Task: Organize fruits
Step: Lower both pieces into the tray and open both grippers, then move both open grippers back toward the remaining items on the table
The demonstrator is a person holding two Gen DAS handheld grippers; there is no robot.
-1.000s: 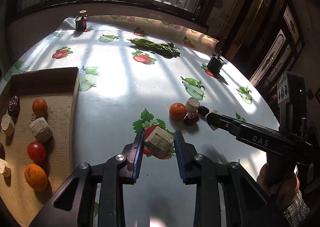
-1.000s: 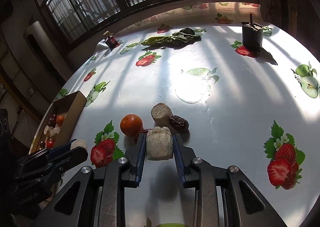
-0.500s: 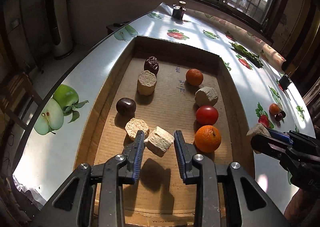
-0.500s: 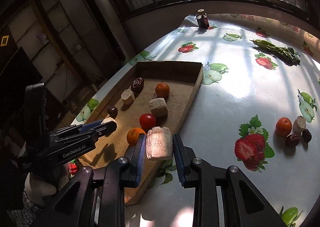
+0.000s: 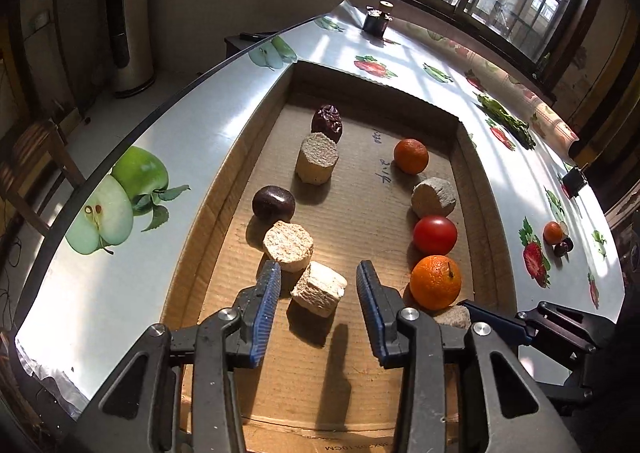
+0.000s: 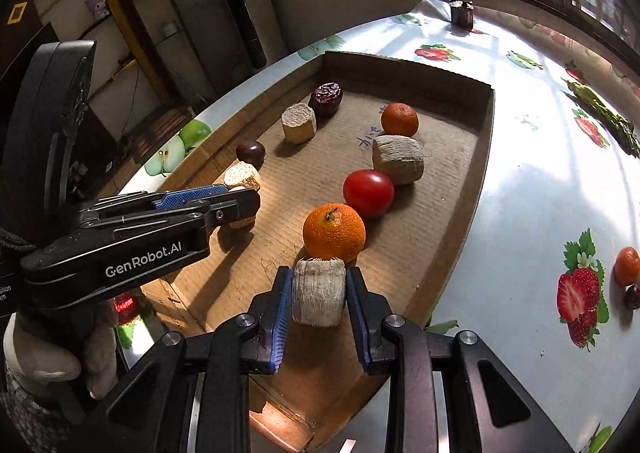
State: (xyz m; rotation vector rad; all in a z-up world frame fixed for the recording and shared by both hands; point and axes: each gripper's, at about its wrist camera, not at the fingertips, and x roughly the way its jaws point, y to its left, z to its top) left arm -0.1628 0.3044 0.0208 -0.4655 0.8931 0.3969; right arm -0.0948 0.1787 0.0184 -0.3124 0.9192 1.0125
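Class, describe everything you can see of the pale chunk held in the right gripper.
The pale chunk is a short, stubby cylinder, off-white to beige, with a fibrous, ridged side and a rough top. It stands upright between the blue-padded fingers of the right gripper, over the near end of the cardboard tray, right beside the big orange. Whether it touches the floor is unclear.

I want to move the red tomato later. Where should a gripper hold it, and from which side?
Grip the tomato across its round middle, coming from above, fingers toward the tray's wall and open centre. The orange and the pale chunk crowd its other two sides, so probably only those sides are free.
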